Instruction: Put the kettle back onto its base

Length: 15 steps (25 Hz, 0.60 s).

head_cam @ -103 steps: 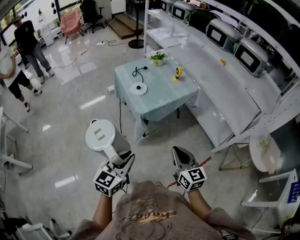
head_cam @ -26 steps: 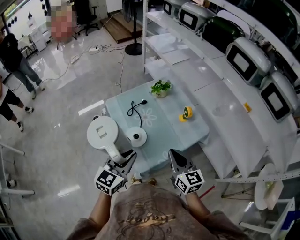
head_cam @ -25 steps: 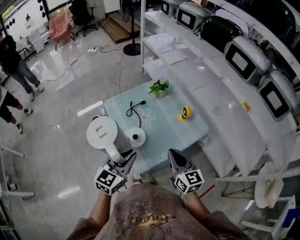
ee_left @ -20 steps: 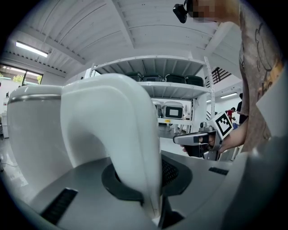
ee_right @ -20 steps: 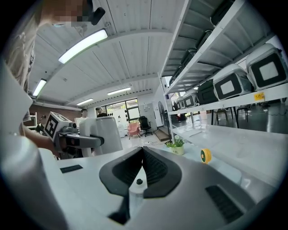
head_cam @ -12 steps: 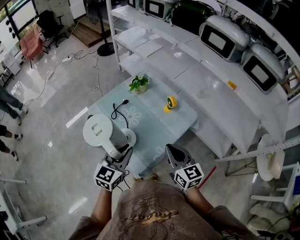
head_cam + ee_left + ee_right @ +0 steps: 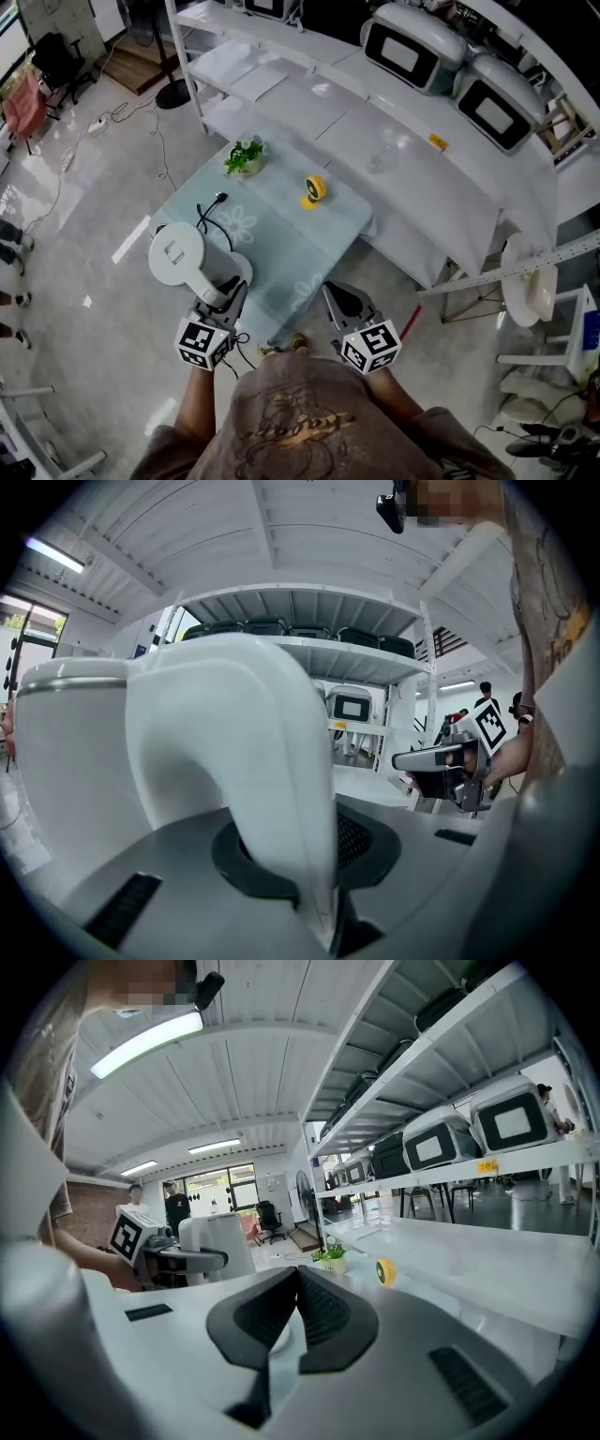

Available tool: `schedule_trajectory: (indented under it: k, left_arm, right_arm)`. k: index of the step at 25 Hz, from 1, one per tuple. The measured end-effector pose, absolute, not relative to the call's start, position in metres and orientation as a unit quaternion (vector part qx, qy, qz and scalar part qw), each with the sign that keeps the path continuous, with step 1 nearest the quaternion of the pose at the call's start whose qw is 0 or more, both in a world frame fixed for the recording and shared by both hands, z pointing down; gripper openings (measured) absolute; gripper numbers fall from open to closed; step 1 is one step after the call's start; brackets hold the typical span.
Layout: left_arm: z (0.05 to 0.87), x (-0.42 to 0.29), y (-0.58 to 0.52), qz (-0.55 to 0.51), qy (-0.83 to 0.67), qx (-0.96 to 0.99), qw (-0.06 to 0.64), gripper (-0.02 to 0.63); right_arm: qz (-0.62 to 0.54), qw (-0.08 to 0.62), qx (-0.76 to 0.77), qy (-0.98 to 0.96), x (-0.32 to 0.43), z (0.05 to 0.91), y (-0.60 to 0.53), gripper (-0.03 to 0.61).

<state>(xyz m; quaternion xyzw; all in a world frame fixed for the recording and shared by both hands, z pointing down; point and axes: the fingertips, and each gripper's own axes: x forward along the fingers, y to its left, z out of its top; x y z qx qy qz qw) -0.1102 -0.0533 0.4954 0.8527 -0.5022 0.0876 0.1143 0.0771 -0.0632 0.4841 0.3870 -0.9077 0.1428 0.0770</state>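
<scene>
In the head view the white kettle [image 7: 176, 254] hangs over the near left part of the table, with my left gripper [image 7: 225, 300] shut on its handle. The left gripper view shows that handle [image 7: 246, 761] clamped between the jaws, with the kettle body [image 7: 66, 761] to the left. The round white base [image 7: 241, 267] lies on the tablecloth and peeks out from under the kettle's right side. Its black cable [image 7: 208, 212] trails toward the far side. My right gripper [image 7: 339, 302] is shut on nothing, over the table's near edge.
The small table [image 7: 291, 246] has a pale teal cloth and carries a potted plant [image 7: 244, 156] and a yellow tape roll [image 7: 314, 189] at its far side. Long white shelving [image 7: 412, 178] with appliances runs behind it. A white stool [image 7: 527, 291] stands right.
I have come up to the table. The kettle in my left gripper moved from beside the table's left edge to over the base, and lower. The right gripper advanced to the table's edge.
</scene>
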Motion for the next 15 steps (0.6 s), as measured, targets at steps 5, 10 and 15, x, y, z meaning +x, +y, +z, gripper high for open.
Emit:
schedule_trajectory:
  k: [5,10,15]
  left_arm:
    - [0.517,-0.104,-0.06,0.096,-0.488,0.86,0.11,0.074]
    - [0.54,-0.098,-0.068,0.107,-0.481,0.863,0.11,0.074]
    - [0.561,-0.093,-0.072,0.116,-0.475,0.865,0.114,0.074]
  right_arm:
    - [0.15,0.086,0.401,-0.9,0.087,0.492,-0.06,0.0]
    - [0.16,0.095,0.408,-0.894,0.091,0.501,-0.057,0.0]
    - [0.163,0.102,0.412,-0.891,0.092,0.508,-0.054,0.0]
